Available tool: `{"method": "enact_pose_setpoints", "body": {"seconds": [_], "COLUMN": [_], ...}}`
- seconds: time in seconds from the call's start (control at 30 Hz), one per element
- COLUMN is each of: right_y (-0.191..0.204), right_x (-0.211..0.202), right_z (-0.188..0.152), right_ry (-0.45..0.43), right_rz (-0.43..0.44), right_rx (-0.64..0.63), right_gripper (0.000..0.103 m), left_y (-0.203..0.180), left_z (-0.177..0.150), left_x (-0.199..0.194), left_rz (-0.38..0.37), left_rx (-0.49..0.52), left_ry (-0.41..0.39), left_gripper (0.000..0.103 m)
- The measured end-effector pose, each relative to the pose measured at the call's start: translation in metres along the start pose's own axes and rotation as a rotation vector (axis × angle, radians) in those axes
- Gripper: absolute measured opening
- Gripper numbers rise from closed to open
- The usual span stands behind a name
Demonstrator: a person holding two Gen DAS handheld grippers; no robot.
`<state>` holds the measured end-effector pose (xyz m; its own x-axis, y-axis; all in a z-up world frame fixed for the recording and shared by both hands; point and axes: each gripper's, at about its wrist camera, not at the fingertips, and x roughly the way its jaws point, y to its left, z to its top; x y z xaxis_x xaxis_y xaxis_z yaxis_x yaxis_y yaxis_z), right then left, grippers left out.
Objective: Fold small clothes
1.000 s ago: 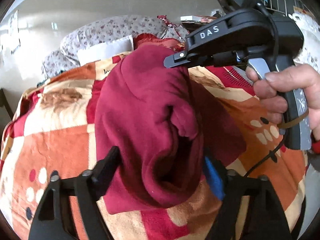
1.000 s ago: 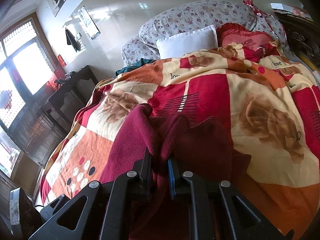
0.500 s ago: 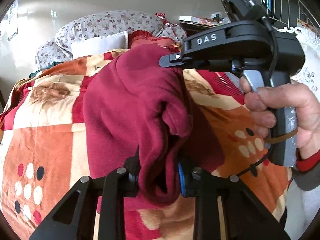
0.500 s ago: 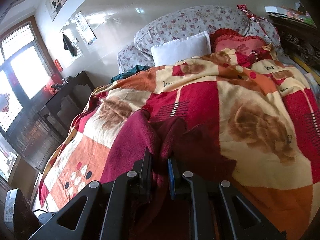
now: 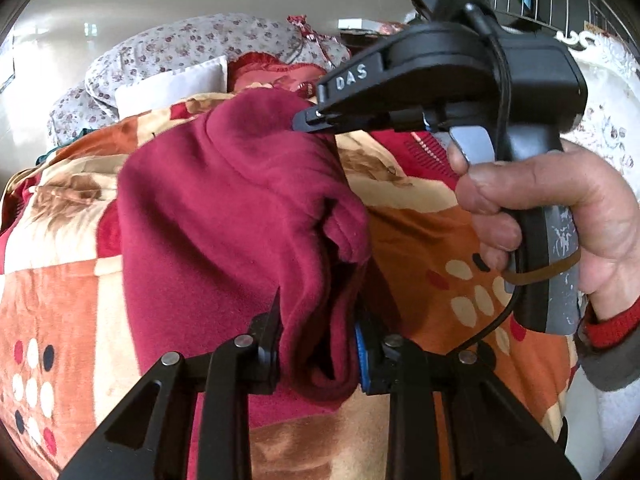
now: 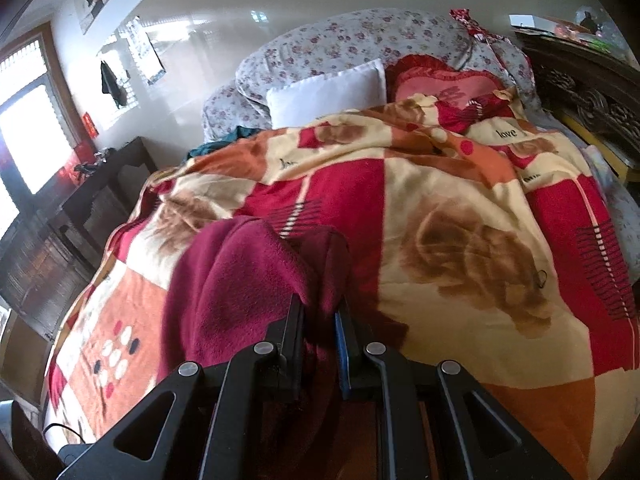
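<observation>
Left wrist view: the left gripper (image 5: pixel 318 354) has just been closing, and its jaws now pinch a thick bunched fold of the maroon fleece garment (image 5: pixel 224 216), which hangs lifted above the patterned blanket (image 5: pixel 56 288). At about one o'clock from that grip, the right gripper (image 5: pixel 308 120) bites the upper edge of the same cloth, a hand (image 5: pixel 560 216) wrapped round its handle. The risk here is the bunching — the left jaws look to hold several layers at once, so an inner layer could slide free if the two grippers pull apart. A loose flap sags at three o'clock of the cloth's middle; it may get trapped inside the fold and leave a lump.

Right wrist view: the right gripper (image 6: pixel 320 320) is clamped narrow on a ridge of the garment (image 6: pixel 240 280), which drapes toward eight o'clock over the blanket (image 6: pixel 460 240). A white pillow (image 6: pixel 328 92) sits at twelve o'clock, well apart. The hold looks close to the cloth's edge — a sharp tug could strip it out. Fleece against the fuzzy blanket may also drag when laid down, skewing the fold.
</observation>
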<state>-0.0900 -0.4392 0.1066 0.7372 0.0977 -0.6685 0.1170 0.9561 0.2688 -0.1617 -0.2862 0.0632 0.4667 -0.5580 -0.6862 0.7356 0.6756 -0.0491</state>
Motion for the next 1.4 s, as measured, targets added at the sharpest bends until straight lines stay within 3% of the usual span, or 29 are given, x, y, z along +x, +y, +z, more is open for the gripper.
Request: {"method": "enact_pose_setpoints", "body": {"seconds": [0.17, 0.3, 0.43, 0.57, 0.7, 0.83, 0.97, 1.13, 1.4], "right_y": [-0.009, -0.029, -0.034, -0.015, 0.038, 0.078, 0.071, 0.03, 0.034], "right_x": [0.026, 0.012, -0.025, -0.046, -0.055, -0.042, -0.018, -0.012, -0.039], "right_z": [-0.003, -0.004, -0.009, -0.017, -0.029, -0.047, -0.073, -0.095, -0.088], "right_ry": [0.023, -0.027, -0.072, -0.083, -0.066, -0.005, 0.074, 0.074, 0.043], "right_rz": [-0.034, -0.039, -0.007, 0.092, 0.146, 0.038, -0.159, -0.106, -0.05], "right_rx": [0.024, 0.113, 0.136, 0.134, -0.004, -0.159, -0.264, -0.143, -0.064], "right_gripper": [0.017, 0.022, 0.023, 0.039, 0.039, 0.038, 0.035, 0.035, 0.038], "left_y": [-0.008, -0.01, 0.001, 0.029, 0.058, 0.075, 0.081, 0.089, 0.085], "left_z": [-0.001, -0.004, -0.02, -0.033, -0.034, -0.033, -0.039, -0.046, -0.041], "left_x": [0.014, 0.004, -0.03, -0.059, -0.062, -0.045, -0.023, -0.004, -0.021], "left_rz": [0.019, 0.005, -0.012, 0.073, 0.156, 0.159, 0.16, 0.129, 0.173], "left_rx": [0.002, 0.01, 0.052, 0.054, 0.008, -0.037, -0.053, -0.084, -0.057], "left_ry": [0.011, 0.007, -0.014, -0.069, -0.086, -0.043, 0.003, 0.021, -0.009], "left_gripper": [0.026, 0.042, 0.052, 0.056, 0.056, 0.056, 0.056, 0.067, 0.067]}}
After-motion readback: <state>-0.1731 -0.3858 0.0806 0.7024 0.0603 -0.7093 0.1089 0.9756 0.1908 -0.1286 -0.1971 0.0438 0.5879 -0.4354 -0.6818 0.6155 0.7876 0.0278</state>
